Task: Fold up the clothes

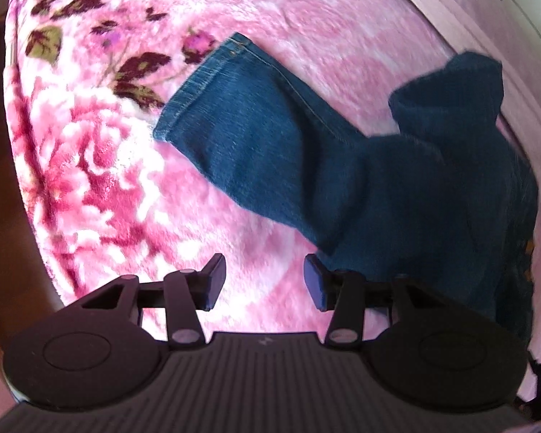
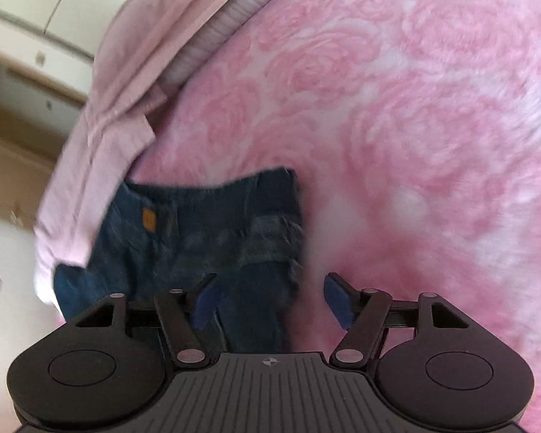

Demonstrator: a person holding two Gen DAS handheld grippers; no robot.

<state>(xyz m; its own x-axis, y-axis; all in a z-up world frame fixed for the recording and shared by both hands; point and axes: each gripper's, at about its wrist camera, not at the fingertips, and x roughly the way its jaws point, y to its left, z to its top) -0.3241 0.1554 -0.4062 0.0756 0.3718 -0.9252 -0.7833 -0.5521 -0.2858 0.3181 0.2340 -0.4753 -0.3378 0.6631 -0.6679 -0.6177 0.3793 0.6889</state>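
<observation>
A pair of dark blue jeans (image 1: 288, 158) lies on a pink floral blanket (image 1: 101, 187). In the left wrist view one leg runs up-left to its hem, and the rest bunches up at the right. My left gripper (image 1: 265, 281) is open and empty, over the blanket just left of the jeans' near edge. In the right wrist view the jeans' waist part (image 2: 198, 231) with a tan label lies ahead. My right gripper (image 2: 274, 299) is open, its jaws standing either side of a fold of denim, not closed on it.
A pale pink garment or sheet (image 2: 126, 83) lies bunched along the blanket's edge beside the jeans. White cabinets (image 2: 29, 3) stand beyond the bed. The blanket (image 2: 414, 108) stretches wide to the right.
</observation>
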